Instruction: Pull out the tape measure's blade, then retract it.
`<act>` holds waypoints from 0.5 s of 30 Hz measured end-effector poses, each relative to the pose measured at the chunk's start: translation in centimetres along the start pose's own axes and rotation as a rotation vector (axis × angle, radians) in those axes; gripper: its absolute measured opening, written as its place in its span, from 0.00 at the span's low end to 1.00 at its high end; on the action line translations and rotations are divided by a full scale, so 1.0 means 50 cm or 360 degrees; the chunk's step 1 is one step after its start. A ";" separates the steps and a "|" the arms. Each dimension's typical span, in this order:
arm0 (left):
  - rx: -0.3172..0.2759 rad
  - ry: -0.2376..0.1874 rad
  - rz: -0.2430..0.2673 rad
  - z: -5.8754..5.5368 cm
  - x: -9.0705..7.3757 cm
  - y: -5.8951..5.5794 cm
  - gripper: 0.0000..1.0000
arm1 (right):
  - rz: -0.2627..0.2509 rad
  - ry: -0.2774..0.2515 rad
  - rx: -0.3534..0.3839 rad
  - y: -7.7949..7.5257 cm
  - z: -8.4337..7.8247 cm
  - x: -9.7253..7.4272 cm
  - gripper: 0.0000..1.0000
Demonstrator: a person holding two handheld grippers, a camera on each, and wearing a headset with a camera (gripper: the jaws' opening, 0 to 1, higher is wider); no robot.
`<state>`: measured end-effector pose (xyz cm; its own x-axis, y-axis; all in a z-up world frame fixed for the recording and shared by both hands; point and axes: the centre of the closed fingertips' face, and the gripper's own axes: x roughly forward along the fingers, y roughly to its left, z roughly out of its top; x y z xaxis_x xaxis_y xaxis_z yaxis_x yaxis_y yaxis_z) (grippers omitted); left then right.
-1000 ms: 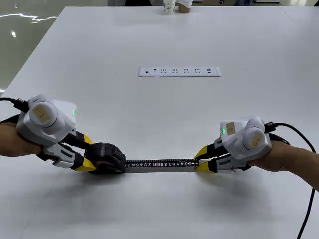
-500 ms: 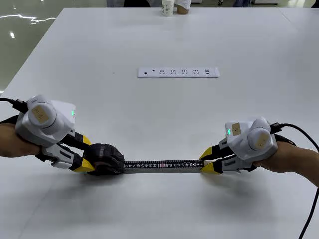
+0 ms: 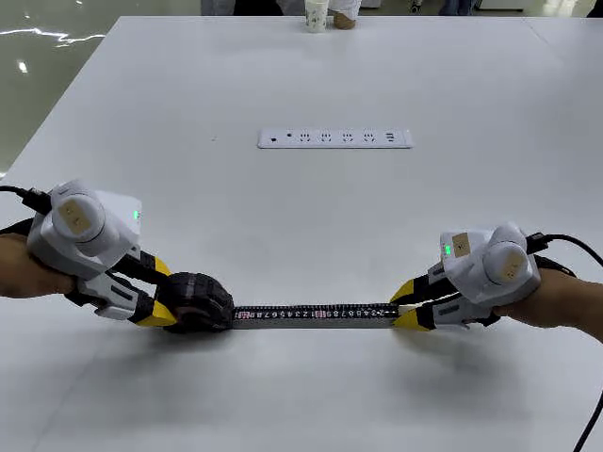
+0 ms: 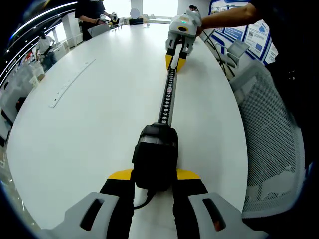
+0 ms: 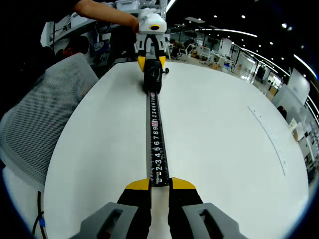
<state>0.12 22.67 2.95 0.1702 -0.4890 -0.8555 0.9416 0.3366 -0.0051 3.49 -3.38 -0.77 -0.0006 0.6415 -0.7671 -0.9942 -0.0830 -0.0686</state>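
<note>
A black tape measure case (image 3: 199,301) rests on the white table (image 3: 311,85) at the lower left, and my left gripper (image 3: 162,294) is shut on it. In the left gripper view the case (image 4: 155,155) sits between the yellow-tipped jaws. A dark blade (image 3: 316,313) with white numbers runs right from the case, lying flat along the table. My right gripper (image 3: 403,306) is shut on the blade's end. In the right gripper view the blade (image 5: 156,144) stretches away to the case (image 5: 152,79) and the left gripper (image 5: 151,60).
A white power strip (image 3: 334,139) lies across the table's middle, well beyond the blade. A paper cup (image 3: 317,13) stands at the far edge. A mesh office chair (image 4: 271,134) stands beside the table. Cables trail from both grippers.
My right gripper has moved to the right with the blade's end, and more blade is out of the case. The left gripper and case have stayed in place.
</note>
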 end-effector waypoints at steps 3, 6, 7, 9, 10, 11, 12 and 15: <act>0.0002 0.0002 -0.0001 0.000 0.000 0.000 0.23 | -0.0002 0.0005 0.0005 0.000 -0.006 -0.006 0.08; 0.0004 0.0005 -0.0002 -0.001 -0.001 0.000 0.23 | -0.0004 0.0011 0.0006 0.001 -0.011 -0.010 0.08; 0.0004 0.0005 -0.0002 0.000 -0.001 0.000 0.23 | -0.0006 0.0012 0.0008 0.001 -0.012 -0.012 0.08; 0.0004 0.0007 -0.0004 -0.001 -0.001 0.000 0.23 | -0.0007 0.0015 0.0012 0.001 -0.016 -0.016 0.08; 0.0005 0.0009 -0.0004 -0.001 -0.001 0.000 0.23 | -0.0007 0.0017 0.0013 0.001 -0.018 -0.017 0.08; 0.0007 0.0009 -0.0005 -0.001 -0.001 -0.001 0.23 | -0.0008 0.0019 0.0014 0.000 -0.020 -0.019 0.08; 0.0007 0.0011 -0.0005 -0.001 -0.001 -0.001 0.23 | -0.0009 0.0020 0.0017 0.000 -0.022 -0.020 0.08; 0.0008 0.0011 -0.0004 -0.001 -0.001 0.000 0.23 | -0.0010 0.0024 0.0019 0.001 -0.026 -0.024 0.08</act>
<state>0.08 22.75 2.96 0.1660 -0.4840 -0.8592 0.9434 0.3317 -0.0045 3.60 -5.12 -0.69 0.0074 0.6303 -0.7763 -0.9954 -0.0696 -0.0660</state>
